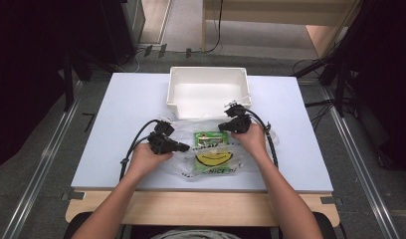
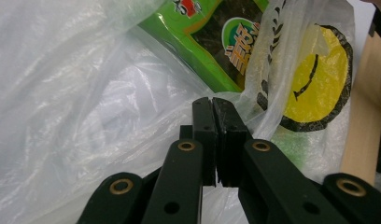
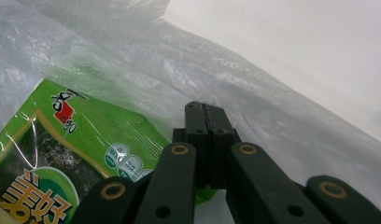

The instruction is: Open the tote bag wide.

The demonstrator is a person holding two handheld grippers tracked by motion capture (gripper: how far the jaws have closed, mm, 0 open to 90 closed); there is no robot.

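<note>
Near the counter's (image 1: 116, 99) front edge, the left tool (image 2: 212, 135) and right tool (image 3: 208, 140), pressed together, pinch the clear smiley-printed plastic bag (image 1: 216, 159) holding a green snack packet (image 1: 207, 138). Pull evenly, gently, lest the film tear.

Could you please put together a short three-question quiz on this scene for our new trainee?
1. True or false: the left tool has its jaws spread wide open.
2. The green packet lies: A) in the white bin B) inside the clear plastic bag C) on the floor.
3. Fill in: the yellow print on the bag is a ____ face.

Key: 1. False, they are pressed together at the bag's film. 2. B. 3. Smiley.
</note>
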